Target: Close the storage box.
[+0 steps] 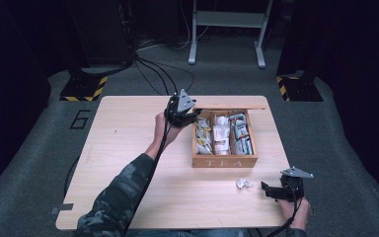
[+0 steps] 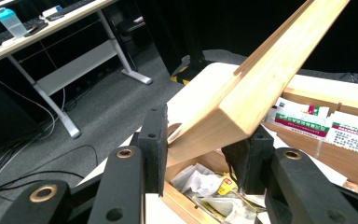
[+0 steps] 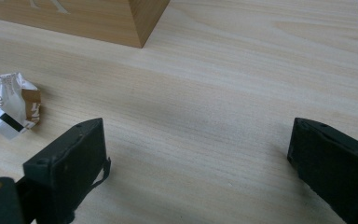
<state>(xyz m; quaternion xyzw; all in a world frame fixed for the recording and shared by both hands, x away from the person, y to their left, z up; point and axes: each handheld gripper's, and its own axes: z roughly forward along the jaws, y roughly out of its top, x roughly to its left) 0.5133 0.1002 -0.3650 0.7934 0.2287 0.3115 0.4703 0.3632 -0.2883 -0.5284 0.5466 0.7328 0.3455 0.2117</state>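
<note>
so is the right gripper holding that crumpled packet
No, the right gripper stands open over bare table, and the crumpled packet lies apart, off to one side of its jaws.

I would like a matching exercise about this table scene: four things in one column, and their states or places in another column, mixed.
Things:
1. wooden lid
2. crumpled wrapper
3. right gripper
4. tea box

States:
A. jaws wide apart, nothing between them
B. open, packets in three compartments
C. corner between the left gripper jaws
D. lying loose on the table

Pairs: 1-C, 2-D, 3-A, 4-B
</note>
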